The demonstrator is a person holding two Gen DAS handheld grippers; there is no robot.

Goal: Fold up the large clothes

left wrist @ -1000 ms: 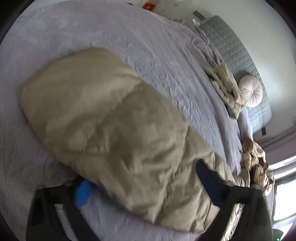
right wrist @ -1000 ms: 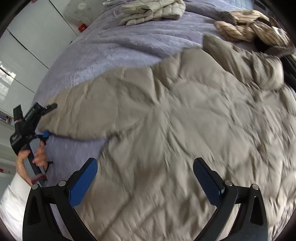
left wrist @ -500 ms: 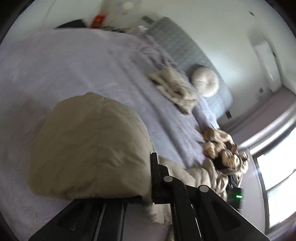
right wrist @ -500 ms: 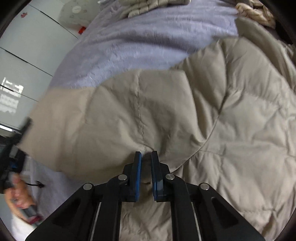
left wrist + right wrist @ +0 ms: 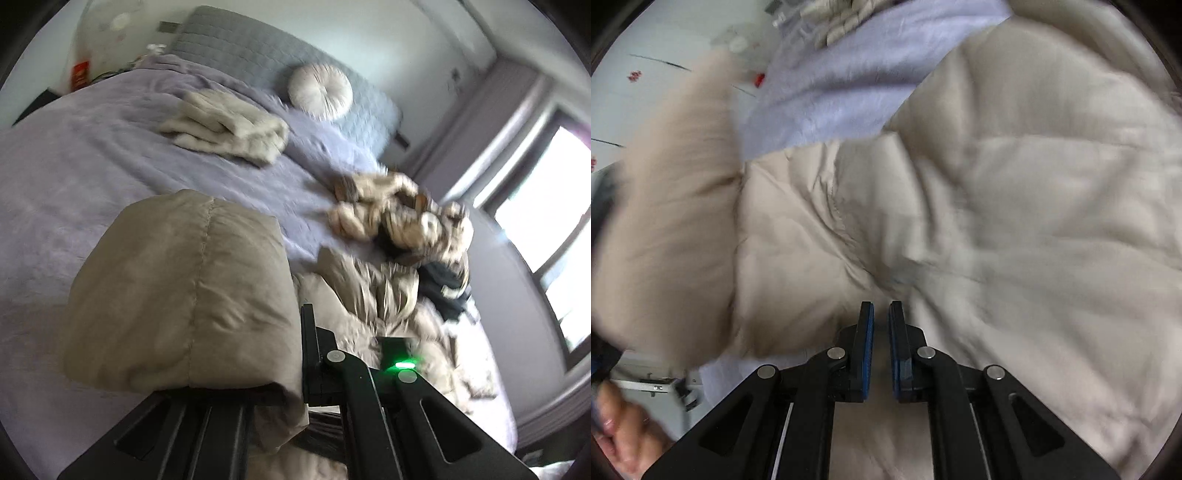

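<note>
A large beige quilted coat (image 5: pixel 997 192) lies on the lavender bed (image 5: pixel 74 155). My left gripper (image 5: pixel 295 354) is shut on a puffy end of the coat (image 5: pixel 184 295) and holds it raised above the bed; the cloth drapes over and hides the left finger. My right gripper (image 5: pixel 881 325) is shut on the coat's edge, its blue pads (image 5: pixel 868 354) almost together with cloth between them. The raised part of the coat (image 5: pixel 665 221) shows blurred at the left of the right wrist view.
A folded cream garment (image 5: pixel 229 125) and a round white cushion (image 5: pixel 319 90) lie near the grey headboard (image 5: pixel 258 51). A heap of striped and dark clothes (image 5: pixel 406 221) sits toward the window (image 5: pixel 546 229). A hand (image 5: pixel 624 435) shows low left.
Both grippers have gone from open to shut on the coat. The left gripper has lifted its end up, tilting its view toward the headboard. The right gripper has pulled the edge closer.
</note>
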